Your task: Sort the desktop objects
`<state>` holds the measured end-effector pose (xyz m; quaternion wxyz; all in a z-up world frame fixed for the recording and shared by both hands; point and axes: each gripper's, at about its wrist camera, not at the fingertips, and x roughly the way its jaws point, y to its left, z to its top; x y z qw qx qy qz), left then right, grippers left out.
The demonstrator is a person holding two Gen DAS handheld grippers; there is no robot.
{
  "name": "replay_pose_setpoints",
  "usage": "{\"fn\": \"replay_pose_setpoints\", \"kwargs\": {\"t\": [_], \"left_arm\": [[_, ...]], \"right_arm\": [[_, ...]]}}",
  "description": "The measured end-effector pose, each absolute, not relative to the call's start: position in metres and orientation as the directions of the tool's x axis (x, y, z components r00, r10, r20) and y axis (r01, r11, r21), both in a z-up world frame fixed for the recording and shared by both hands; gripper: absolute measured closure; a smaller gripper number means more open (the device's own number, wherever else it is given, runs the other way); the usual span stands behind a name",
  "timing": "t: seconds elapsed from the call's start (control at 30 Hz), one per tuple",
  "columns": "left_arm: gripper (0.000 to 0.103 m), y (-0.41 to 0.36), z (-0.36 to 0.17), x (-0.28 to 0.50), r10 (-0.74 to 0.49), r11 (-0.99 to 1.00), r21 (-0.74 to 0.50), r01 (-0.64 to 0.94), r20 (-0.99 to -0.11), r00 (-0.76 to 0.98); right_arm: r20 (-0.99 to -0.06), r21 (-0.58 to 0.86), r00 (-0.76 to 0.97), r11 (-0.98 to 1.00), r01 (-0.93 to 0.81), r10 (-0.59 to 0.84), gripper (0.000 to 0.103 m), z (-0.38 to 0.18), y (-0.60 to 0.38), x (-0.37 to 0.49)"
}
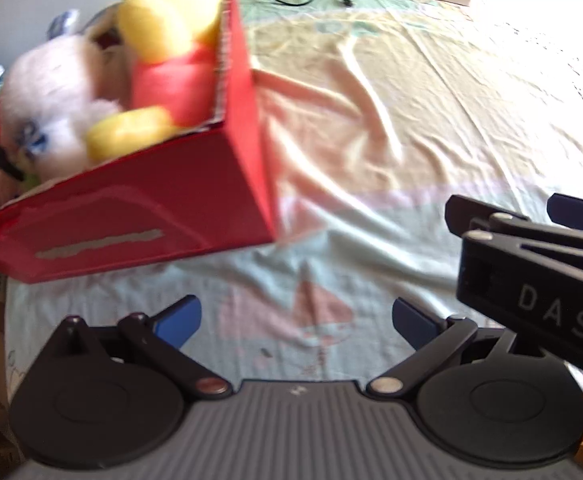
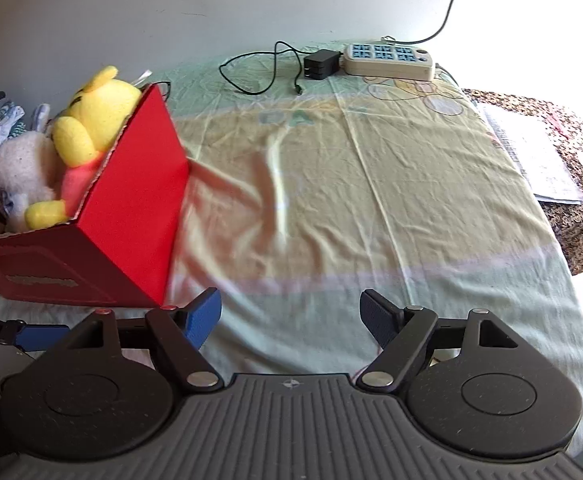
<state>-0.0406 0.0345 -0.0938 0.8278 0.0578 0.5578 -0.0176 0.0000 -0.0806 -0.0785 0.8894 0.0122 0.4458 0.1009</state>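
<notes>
Wrinkled cartoon-print cloth (image 2: pixel 331 200) covers the table, mostly bare. Red box (image 2: pixel 131 216) sits at the left edge, already holding a yellow bear plush (image 2: pixel 87 120) and a white plush (image 2: pixel 19 172). Sorting looks nearly finished; no loose toys show on the cloth. Power strip (image 2: pixel 389 60), black adapter (image 2: pixel 321 65) and cable sit at the far edge, papers (image 2: pixel 531 156) off to the right, maybe not part of the job. Left hand-held gripper (image 1: pixel 297 320) spread wide, holding nothing; right hand-held gripper (image 2: pixel 291 312) likewise spread and holding nothing.
</notes>
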Motion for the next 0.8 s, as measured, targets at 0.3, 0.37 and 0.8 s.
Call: {"fn": "replay_pose_setpoints", "kwargs": {"t": [0.3,0.37,0.8], "left_arm": [[0.002,0.002,-0.091,-0.03,-0.006,0.983,0.062,0.172,-0.928,0.372],[0.002,-0.001,-0.089,-0.026,-0.012,0.983,0.058,0.175,-0.927,0.375],[0.002,-0.01,-0.069,-0.006,-0.015,0.982,0.069,0.176,-0.9,0.435]], "right_arm": [[-0.819,0.086,0.562,0.994,-0.073,0.112,0.023,-0.083,-0.104,0.015],[-0.82,0.086,0.563,0.994,-0.064,0.107,0.023,-0.082,-0.107,0.019],[-0.799,0.096,0.59,0.993,-0.065,0.116,0.023,-0.07,-0.112,0.04]]}}
